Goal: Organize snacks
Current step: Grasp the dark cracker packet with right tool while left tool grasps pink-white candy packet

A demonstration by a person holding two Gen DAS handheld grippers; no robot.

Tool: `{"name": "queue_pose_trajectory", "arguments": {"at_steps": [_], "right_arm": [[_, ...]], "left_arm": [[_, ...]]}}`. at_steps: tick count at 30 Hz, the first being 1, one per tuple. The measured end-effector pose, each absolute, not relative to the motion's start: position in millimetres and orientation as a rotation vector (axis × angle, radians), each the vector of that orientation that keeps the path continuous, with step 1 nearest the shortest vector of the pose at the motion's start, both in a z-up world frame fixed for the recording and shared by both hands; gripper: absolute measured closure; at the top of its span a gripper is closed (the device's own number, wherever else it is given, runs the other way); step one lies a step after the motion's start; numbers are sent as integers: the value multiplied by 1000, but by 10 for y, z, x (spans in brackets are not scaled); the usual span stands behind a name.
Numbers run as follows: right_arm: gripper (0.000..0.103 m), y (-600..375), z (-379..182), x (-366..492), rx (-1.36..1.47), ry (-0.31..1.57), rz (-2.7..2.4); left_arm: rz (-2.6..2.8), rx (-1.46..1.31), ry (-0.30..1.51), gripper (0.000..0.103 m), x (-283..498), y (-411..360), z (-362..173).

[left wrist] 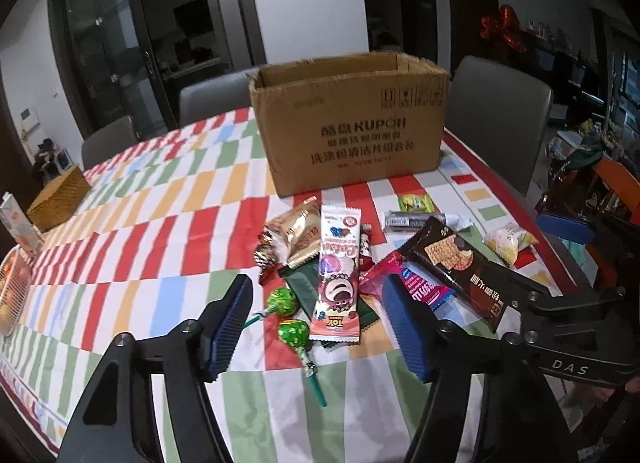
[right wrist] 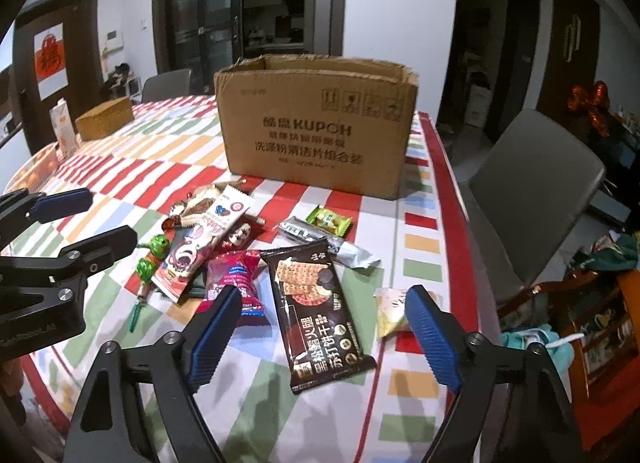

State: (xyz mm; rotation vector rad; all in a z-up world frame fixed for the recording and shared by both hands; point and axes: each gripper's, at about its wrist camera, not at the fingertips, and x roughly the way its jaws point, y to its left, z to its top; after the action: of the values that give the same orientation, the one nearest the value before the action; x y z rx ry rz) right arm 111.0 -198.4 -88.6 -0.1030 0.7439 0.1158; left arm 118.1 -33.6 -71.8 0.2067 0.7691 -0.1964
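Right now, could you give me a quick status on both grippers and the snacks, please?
Left gripper and right gripper open, holding nothing. Snacks loose on tablecloth, cracker pack nearest right. Cardboard box open behind, path unobstructed.

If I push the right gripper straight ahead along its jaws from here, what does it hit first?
Most likely the dark cracker packet, which lies flat on the tablecloth between the open jaws of the right gripper. Depth is hard to judge, so it may touch cloth just short of the packet.

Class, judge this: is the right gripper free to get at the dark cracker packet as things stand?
Probably yes. The right gripper hangs open above the dark cracker packet, which lies uppermost on the tablecloth, nothing covering it; the red packet lies just beside it.
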Motion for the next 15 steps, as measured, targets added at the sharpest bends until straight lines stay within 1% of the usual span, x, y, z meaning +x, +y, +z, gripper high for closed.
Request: {"name": "queue_pose_trajectory", "arguments": {"at_steps": [3, 7, 10, 14, 15], "right_arm": [[27, -1956, -986, 1204, -109, 774, 137], [32, -1940, -1109, 1318, -119, 816, 165], [35, -1940, -1189, 1386, -110, 845, 184], [37, -1954, -1263, 1465, -93, 867, 191], [38, -1954, -1279, 1482, -90, 872, 192]], "left_arm": [[-216, 207, 803, 44, 1270, -357, -837], [-237, 221, 834, 46, 1372, -412, -982], [-245, 228, 861, 48, 1458, -443, -1091], [-263, 221, 893, 50, 1586, -469, -1205], [-266, 220, 903, 52, 1621, -483, -1235]]}}
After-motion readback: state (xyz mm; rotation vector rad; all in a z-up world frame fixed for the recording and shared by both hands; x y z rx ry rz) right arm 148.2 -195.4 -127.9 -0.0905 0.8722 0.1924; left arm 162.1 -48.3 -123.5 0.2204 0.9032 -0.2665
